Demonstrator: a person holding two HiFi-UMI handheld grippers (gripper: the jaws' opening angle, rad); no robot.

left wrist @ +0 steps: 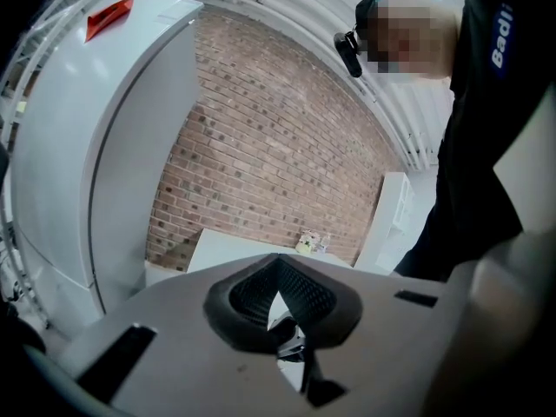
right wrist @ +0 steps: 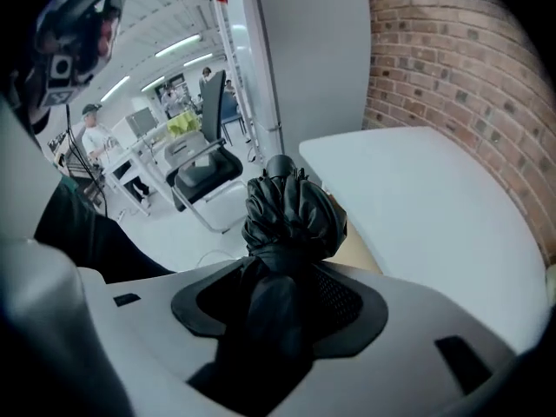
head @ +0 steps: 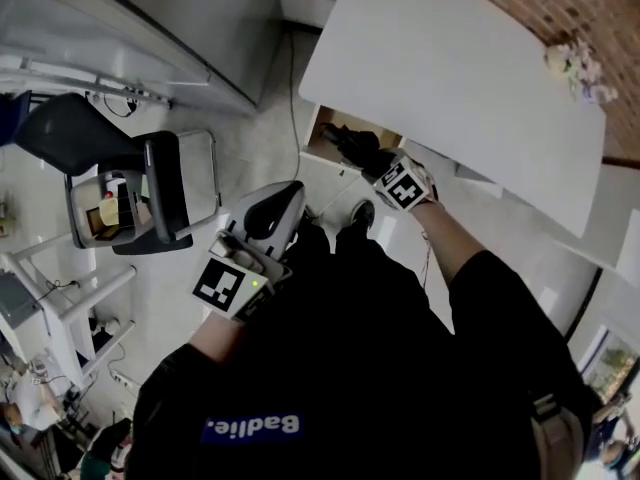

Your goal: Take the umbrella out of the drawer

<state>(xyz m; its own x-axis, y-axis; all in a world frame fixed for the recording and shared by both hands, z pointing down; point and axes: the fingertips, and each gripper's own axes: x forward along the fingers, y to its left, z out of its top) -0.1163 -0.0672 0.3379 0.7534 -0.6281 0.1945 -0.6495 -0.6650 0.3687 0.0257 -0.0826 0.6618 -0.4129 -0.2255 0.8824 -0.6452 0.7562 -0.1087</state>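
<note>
The table (head: 450, 68) is your reference: a wide white top that hides most of what lies under it. That is why you lean in at its near left corner instead of reaching across it.

Under that corner the drawer (head: 335, 120) stands pulled out. Its wood-coloured inside faces up, which gives you a straight way in from above. A chair (head: 150, 193) sits well off the table's left side, clear of your reach.

The umbrella (right wrist: 291, 211) is folded and black. It is just off the table's near left corner, over the open drawer, with its bunched end pointing away from you. In the head view it overlaps the drawer opening, so I can't tell whether its far end is fully out. I judge it mostly out.

Your right gripper (right wrist: 276, 302) is clamped on the umbrella. Both pads press the fabric bundle partway along its length, so the loose folds stay gathered and the far end stays free. The gripper slants downward toward the corner, in line with the way out of the drawer.

Your left gripper (left wrist: 280, 276) is held back from the table near your body. Its pads meet at the tips with nothing between them. It looks parked there so that it stays out of the umbrella's way.
</note>
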